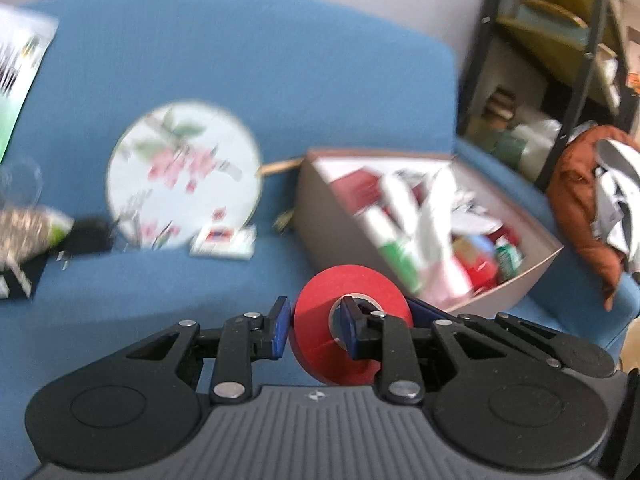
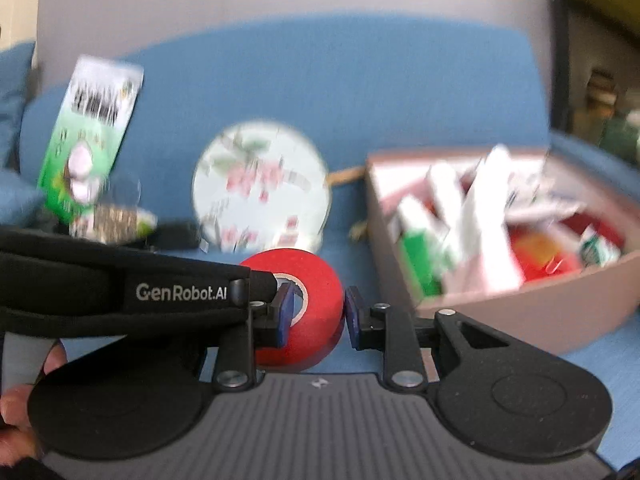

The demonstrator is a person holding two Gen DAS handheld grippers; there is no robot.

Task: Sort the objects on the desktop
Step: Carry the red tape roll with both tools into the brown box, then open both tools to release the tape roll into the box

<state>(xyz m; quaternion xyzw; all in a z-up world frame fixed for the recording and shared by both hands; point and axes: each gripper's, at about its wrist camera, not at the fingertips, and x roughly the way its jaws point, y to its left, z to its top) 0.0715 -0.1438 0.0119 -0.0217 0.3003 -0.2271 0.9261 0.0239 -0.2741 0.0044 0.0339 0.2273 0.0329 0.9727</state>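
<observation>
Red tape roll point(image 1: 352, 322) sits pinched between both grippers: your left gripper point(image 1: 316, 330) clamps its wall, your right gripper point(image 2: 318, 312) spans it, barely touching. Release one before carrying it rightward to the open box point(image 1: 536, 268) on the sofa.

The red tape roll point(image 1: 352, 322) looks matt and smooth; beyond the claw, blue sofa cloth point(image 1: 248, 80); right, a matt cardboard box point(image 1: 320, 208).
</observation>
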